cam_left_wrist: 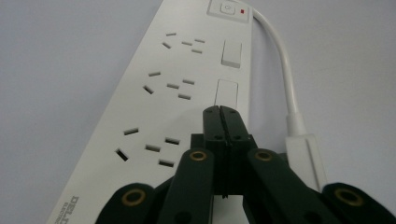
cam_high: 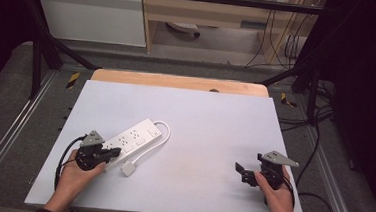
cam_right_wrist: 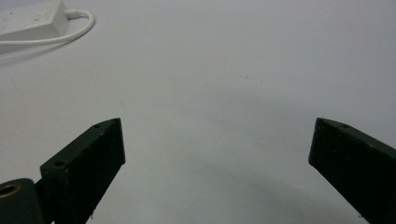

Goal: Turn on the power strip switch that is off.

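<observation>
Left gripper [cam_high: 117, 152] low over power strip [cam_high: 132, 141]

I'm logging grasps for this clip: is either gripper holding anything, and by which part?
Nothing is held. The left gripper is shut over the power strip; the right gripper is open above the table.

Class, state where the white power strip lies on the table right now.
In the high view, the power strip lies slantwise on the table's left half, its near end under the shut left gripper.

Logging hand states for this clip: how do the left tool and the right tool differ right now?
The left tool has its jaws shut together over the power strip; the right tool stands wide open over bare table. Both are black, hand-held, with nothing between their jaws.
</observation>
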The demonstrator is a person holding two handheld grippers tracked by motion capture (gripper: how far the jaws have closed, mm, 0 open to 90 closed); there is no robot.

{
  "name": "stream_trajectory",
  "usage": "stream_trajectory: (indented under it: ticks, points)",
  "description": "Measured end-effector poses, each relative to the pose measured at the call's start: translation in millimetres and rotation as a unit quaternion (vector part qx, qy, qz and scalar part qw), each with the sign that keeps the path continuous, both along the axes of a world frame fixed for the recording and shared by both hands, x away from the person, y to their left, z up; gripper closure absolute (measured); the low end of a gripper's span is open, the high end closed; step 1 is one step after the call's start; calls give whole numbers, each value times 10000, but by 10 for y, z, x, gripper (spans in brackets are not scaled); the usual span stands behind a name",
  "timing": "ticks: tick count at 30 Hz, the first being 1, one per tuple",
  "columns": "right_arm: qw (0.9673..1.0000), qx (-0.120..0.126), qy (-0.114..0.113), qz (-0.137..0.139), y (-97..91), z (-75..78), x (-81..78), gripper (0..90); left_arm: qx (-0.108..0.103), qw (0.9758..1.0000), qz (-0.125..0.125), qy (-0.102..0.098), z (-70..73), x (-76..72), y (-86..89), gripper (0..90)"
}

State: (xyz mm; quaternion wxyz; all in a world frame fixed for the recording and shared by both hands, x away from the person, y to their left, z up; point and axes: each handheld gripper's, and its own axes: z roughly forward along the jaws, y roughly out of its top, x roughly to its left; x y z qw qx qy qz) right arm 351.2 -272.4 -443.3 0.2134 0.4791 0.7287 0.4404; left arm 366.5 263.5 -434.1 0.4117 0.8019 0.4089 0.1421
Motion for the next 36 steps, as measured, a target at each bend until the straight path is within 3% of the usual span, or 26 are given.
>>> stream_trajectory:
  ticks: [18, 22, 26, 36]
  points:
    - [10000, -17, 4, -2, 0, 0, -2, 41, 80, 10000, -15, -26, -11, 4, -9, 900]
    - [10000, -11, -1, -1, -1, 0, -2, 41, 5, 10000, -8, 9, -15, 12, 2, 900]
    - [10000, -8, -5, 0, 0, 1, -1, 41, 35, 9999, -18, -99, -26, 10, -4, 900]
    - [10000, 4, -24, 0, -2, 5, -2, 41, 44, 9999, -22, -138, -28, 4, -6, 900]
